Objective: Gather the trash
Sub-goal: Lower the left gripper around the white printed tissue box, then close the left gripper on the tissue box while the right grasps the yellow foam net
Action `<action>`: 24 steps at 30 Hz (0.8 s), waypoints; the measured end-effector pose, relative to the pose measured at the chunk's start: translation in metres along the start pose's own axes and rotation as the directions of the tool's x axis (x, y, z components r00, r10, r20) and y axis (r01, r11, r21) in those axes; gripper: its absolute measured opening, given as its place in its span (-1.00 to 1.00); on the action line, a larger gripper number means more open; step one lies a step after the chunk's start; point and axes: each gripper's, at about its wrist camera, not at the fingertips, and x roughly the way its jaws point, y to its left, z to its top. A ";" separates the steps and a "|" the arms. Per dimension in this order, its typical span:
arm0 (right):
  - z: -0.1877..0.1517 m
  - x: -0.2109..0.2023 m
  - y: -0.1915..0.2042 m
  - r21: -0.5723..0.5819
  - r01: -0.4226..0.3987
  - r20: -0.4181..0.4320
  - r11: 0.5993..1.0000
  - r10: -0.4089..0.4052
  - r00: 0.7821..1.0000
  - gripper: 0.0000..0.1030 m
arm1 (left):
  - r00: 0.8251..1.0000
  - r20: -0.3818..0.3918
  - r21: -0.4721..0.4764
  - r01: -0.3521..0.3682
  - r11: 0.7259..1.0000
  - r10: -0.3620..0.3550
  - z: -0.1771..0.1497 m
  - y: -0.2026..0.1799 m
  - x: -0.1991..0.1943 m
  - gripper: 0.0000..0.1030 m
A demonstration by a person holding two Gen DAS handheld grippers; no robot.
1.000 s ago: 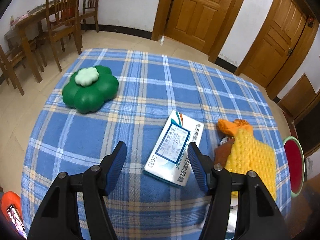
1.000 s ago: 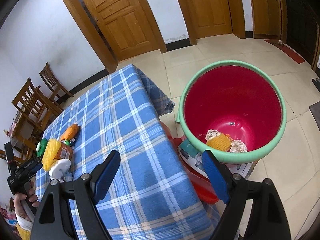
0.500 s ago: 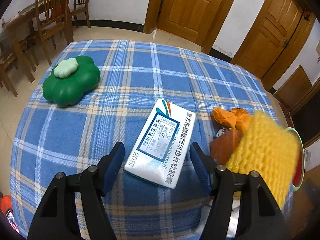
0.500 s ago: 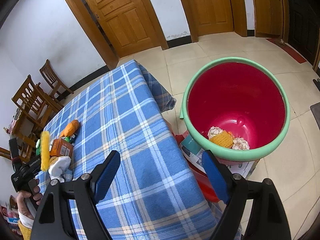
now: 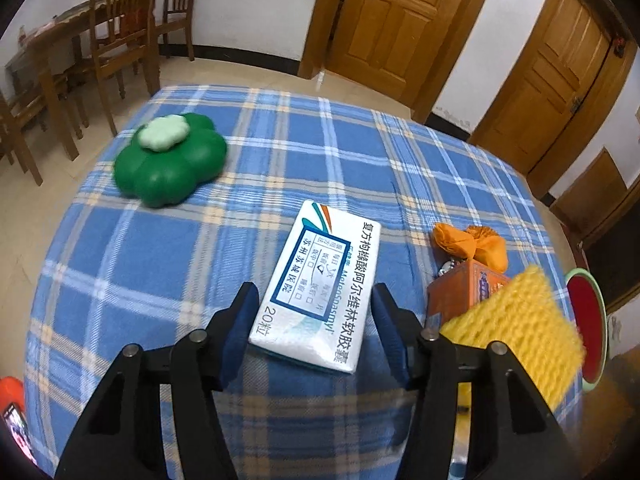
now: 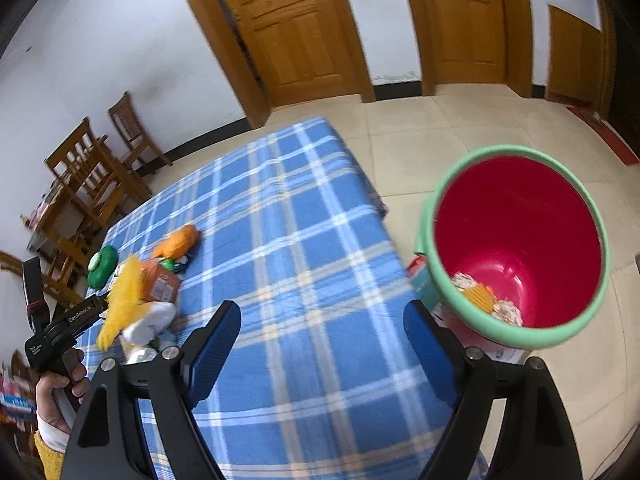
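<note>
Closer now than a second ago, the left hand-held gripper [image 5: 312, 320] has advanced over the blue plaid tabletop [image 5: 168, 248] until the white medicine box [image 5: 320, 290] lies between its two blue pads, its near end in the gap; the jaws are spread wide and neither pad visibly touches the box. In the left wrist view the box sits at centre frame, printed face up, turned slightly on a diagonal. To its right are an orange crumpled wrapper [image 5: 470, 242], a small orange carton [image 5: 464, 294] just below it, and a yellow mesh sponge [image 5: 516, 336] at the lower right, blurred. A green clover-shaped container [image 5: 170, 164] rests well apart in the upper left.

Swung leftward since the earlier frames, the right hand-held gripper [image 6: 322, 344] hangs over the near part of the tabletop, jaws wide apart and holding nothing. The red bin [image 6: 520, 240] with its green rim stands on the floor at the right of that frame, beside the tabletop's edge, with a few scraps at its bottom. The same cluster of trash shows at the left of that frame, next to the left hand-held gripper.
</note>
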 end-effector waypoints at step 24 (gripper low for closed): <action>0.014 0.064 0.141 -0.215 -0.235 -0.137 0.948 0.209 0.968 0.59 | 0.996 0.082 -0.113 -0.019 0.993 0.028 -0.037 0.053 -0.070 0.11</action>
